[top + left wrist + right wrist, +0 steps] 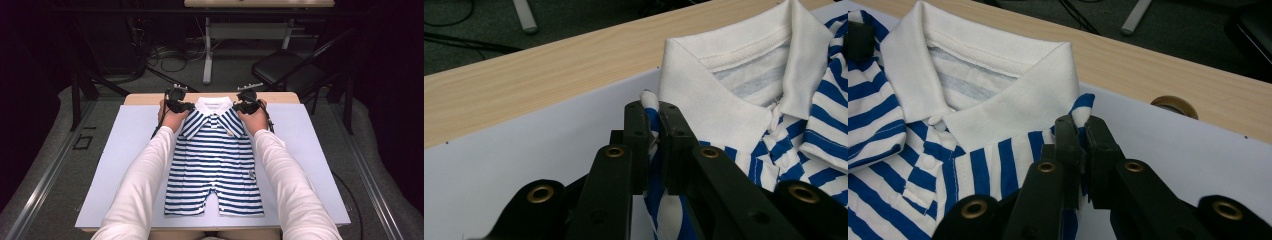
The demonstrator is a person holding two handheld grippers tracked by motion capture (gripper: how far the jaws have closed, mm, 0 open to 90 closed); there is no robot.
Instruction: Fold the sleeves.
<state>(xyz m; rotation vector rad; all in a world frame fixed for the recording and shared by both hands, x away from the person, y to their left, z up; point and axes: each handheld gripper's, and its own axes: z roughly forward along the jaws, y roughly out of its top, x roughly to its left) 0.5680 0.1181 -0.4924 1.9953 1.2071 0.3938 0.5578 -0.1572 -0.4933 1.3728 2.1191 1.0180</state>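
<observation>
A blue-and-white striped baby romper (215,160) with a white collar (213,105) lies face up on the white mat (115,160), legs toward the person. My left gripper (186,106) is shut on a pinch of the romper's shoulder fabric beside the collar; in the left gripper view the striped cloth (650,107) sticks up between the closed jaws of my left gripper (652,111). My right gripper (241,107) pinches the other shoulder the same way, with a fold of striped fabric (1082,106) squeezed in my right gripper (1080,125). The collar (998,100) lies just beside it.
The mat covers a wooden table whose bare far edge (150,97) runs just behind the grippers. A round hole (1174,105) sits in the wood near the right gripper. Beyond the table are a black folding chair (290,65), cables and another table's leg (207,50).
</observation>
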